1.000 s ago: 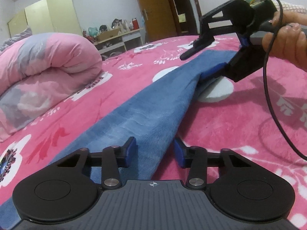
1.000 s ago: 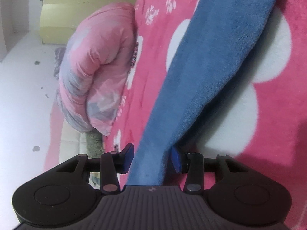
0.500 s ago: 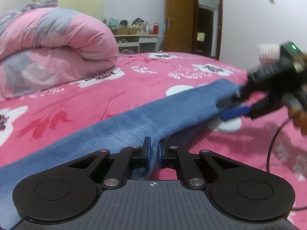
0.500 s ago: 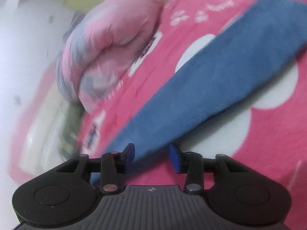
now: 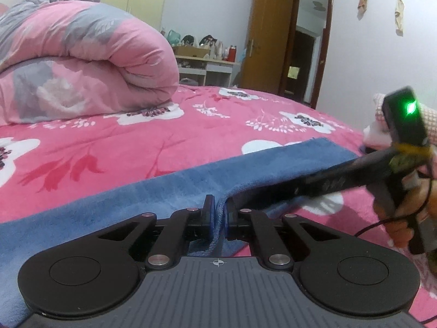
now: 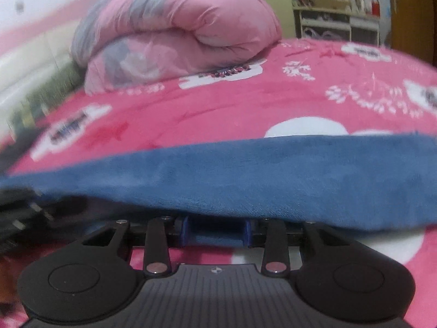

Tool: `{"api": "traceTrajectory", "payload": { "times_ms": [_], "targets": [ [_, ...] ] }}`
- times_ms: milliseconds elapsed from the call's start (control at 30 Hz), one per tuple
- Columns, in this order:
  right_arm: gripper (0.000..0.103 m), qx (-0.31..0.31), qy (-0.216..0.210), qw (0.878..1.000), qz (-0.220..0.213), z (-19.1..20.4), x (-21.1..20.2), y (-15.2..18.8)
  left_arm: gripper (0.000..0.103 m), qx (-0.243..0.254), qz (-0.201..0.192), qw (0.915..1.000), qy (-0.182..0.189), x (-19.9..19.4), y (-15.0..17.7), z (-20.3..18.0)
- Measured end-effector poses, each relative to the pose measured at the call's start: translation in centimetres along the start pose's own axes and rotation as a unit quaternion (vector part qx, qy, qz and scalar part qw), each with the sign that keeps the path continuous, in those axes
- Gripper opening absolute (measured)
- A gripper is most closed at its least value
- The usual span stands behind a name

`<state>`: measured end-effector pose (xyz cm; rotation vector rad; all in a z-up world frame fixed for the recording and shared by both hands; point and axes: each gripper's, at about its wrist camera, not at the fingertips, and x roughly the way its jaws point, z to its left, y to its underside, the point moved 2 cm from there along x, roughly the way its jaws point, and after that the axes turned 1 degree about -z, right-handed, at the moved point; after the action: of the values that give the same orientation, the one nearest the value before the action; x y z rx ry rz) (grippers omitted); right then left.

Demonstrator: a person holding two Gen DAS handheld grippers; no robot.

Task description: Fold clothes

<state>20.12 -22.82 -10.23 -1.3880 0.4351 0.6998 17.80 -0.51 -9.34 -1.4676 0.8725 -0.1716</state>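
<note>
A long blue cloth (image 5: 164,191) lies across the pink flowered bed cover (image 5: 136,142). My left gripper (image 5: 218,213) is shut on the cloth's near hem, which stands up pinched between the pads. In the left wrist view the right gripper's black body (image 5: 341,180), held by a hand (image 5: 409,207), reaches in from the right under the lifted hem. In the right wrist view the blue cloth (image 6: 245,175) drapes over my right gripper (image 6: 216,231). Its jaws are closing with blue fabric between the pads, which still stand apart. The fingertips are hidden under the cloth.
A rolled pink and grey quilt (image 5: 82,63) sits at the back left of the bed. Behind it stand pale wardrobes, a cluttered white shelf unit (image 5: 207,63) and a brown door (image 5: 270,35). A cable trails from the right gripper over the bed.
My left gripper shut on the cloth's hem and rolled level. The right gripper also rolled level and slid along under the hem toward the left gripper, its jaws narrowing.
</note>
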Motion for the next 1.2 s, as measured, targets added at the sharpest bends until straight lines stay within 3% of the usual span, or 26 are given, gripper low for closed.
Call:
{"api": "traceTrajectory", "payload": {
  "times_ms": [67, 200, 333, 500, 700, 833, 1033, 1133, 1200],
  "targets": [
    [0.037, -0.02, 0.017, 1.0, 0.009, 0.5, 0.5, 0.9, 0.005, -0.001, 0.0, 1.0, 0.001, -0.1, -0.1, 0.1],
    [0.038, -0.037, 0.009, 0.999, 0.036, 0.9, -2.0, 2.5, 0.005, -0.009, 0.003, 0.9999, 0.008, 0.0, -0.2, 0.4],
    [0.037, -0.064, 0.011, 0.997, 0.03, 1.7, -3.5, 2.3, 0.005, -0.02, 0.009, 0.9996, 0.016, 0.1, -0.3, 0.8],
    [0.037, -0.065, -0.025, 0.998, -0.009, 3.5, -3.2, -0.1, 0.005, -0.022, 0.012, 0.9994, 0.022, 0.1, -0.2, 0.8],
    [0.037, -0.04, -0.114, 0.991, 0.051, 5.4, 0.2, 1.0, 0.005, -0.019, 0.015, 0.9993, 0.028, 0.0, -0.1, 0.8],
    [0.037, -0.057, -0.135, 0.989, 0.023, 6.3, -0.3, 0.7, 0.005, -0.03, 0.018, 0.9987, 0.038, 0.0, -0.2, 1.2],
    [0.037, -0.137, -0.158, 0.977, 0.032, 7.8, -1.2, 1.6, 0.005, -0.056, 0.022, 0.9964, 0.059, 0.4, -0.7, 2.3],
    [0.037, -0.104, -0.141, 0.985, 0.004, 7.1, -0.4, 0.6, 0.005, -0.084, 0.025, 0.9936, 0.071, 0.6, -0.9, 3.3],
    [0.034, -0.112, -0.17, 0.979, 0.024, 7.7, 0.4, 1.0, 0.005, -0.096, 0.026, 0.992, 0.078, 0.7, -1.0, 3.7]
  ]
}}
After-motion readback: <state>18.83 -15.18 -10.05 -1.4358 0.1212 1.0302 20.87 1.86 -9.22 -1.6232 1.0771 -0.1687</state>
